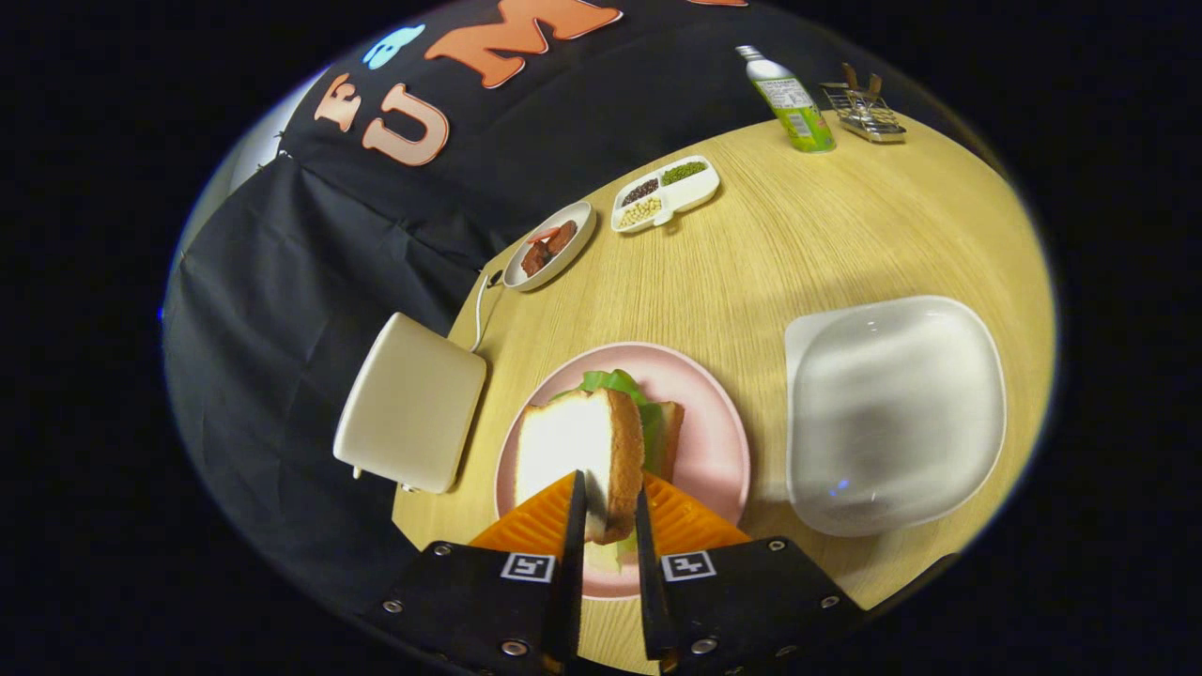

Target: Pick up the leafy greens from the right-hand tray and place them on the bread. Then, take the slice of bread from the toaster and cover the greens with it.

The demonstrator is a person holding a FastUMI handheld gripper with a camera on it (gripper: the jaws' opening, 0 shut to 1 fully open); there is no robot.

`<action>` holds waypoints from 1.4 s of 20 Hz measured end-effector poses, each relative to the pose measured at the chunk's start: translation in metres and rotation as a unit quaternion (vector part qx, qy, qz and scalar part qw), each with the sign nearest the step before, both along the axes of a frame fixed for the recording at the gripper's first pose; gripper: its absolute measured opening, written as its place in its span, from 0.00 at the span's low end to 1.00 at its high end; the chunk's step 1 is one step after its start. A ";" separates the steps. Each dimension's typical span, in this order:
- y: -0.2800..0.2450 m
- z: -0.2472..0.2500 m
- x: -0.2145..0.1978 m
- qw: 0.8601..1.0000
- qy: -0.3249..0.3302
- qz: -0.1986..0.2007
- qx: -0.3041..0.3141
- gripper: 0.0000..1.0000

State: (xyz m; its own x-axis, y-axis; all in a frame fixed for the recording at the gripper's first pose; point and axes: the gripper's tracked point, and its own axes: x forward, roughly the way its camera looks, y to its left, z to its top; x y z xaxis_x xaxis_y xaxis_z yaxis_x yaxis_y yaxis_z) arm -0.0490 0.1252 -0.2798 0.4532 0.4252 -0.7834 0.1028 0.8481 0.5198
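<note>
My gripper (608,512) is shut on a slice of bread (582,451), both fingers pressing its near edge. The slice hangs tilted over the pink plate (718,441). Under it lie the leafy greens (620,385) on another slice of bread (669,432), whose crust shows just right of the held slice. The cream toaster (411,404) stands left of the plate, with no bread showing in it. The white tray (892,413) to the right of the plate holds nothing.
Further back on the round wooden table (798,244) are a small dish with sausage pieces (549,246), a divided dish of beans (665,192), a green bottle (792,101) and a metal rack (864,113). The toaster's white cable (482,310) runs off the table's left edge.
</note>
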 end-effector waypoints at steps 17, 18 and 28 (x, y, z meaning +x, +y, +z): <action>-0.036 0.101 0.062 0.952 -0.250 -0.035 -0.170 0.77; -0.039 0.111 0.067 0.944 -0.273 -0.040 -0.180 0.81; -0.061 0.183 0.087 0.854 -0.445 -0.085 -0.254 0.88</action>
